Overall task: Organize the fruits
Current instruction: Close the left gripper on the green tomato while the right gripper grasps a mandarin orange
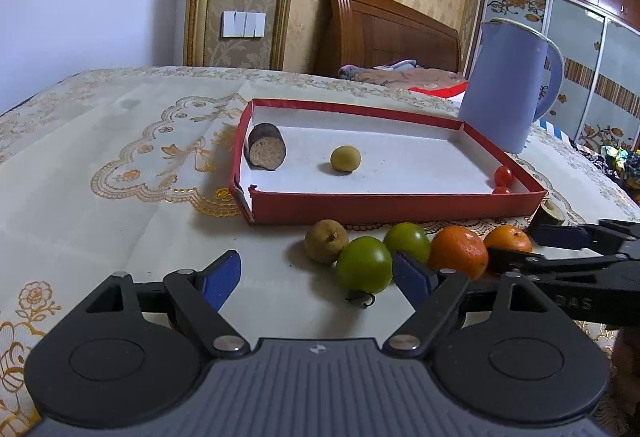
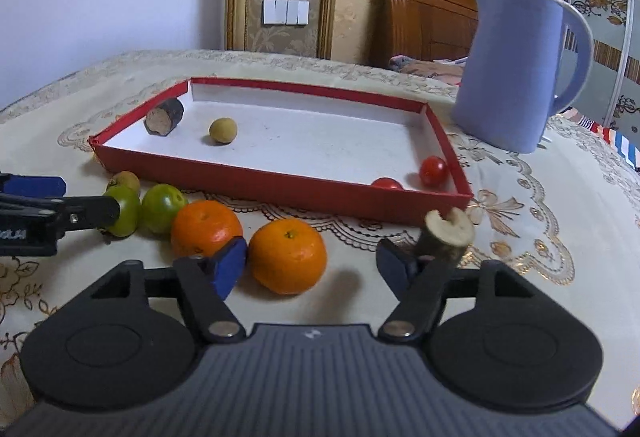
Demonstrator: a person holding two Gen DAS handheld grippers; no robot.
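Observation:
A red box (image 1: 384,203) holds a dark cut cylinder (image 1: 265,152), a yellow-green round fruit (image 1: 345,158) and two cherry tomatoes (image 1: 503,175). In front of it lie a brownish fruit (image 1: 326,240), two green tomatoes (image 1: 408,241) and two oranges (image 1: 458,251). My left gripper (image 1: 318,277) is open, with the nearer green tomato (image 1: 364,265) between its fingers, close to the right pad. My right gripper (image 2: 312,267) is open around the nearer orange (image 2: 288,255): the left pad (image 2: 229,269) sits at its side and the right pad stands clear. The other orange (image 2: 206,227) lies just behind.
A tall blue jug (image 2: 516,73) stands behind the box's right corner. A cut green piece with a pale face (image 2: 446,233) rests against my right gripper's right finger. The embroidered tablecloth (image 1: 120,165) stretches to the left. A wooden bed headboard stands beyond the table.

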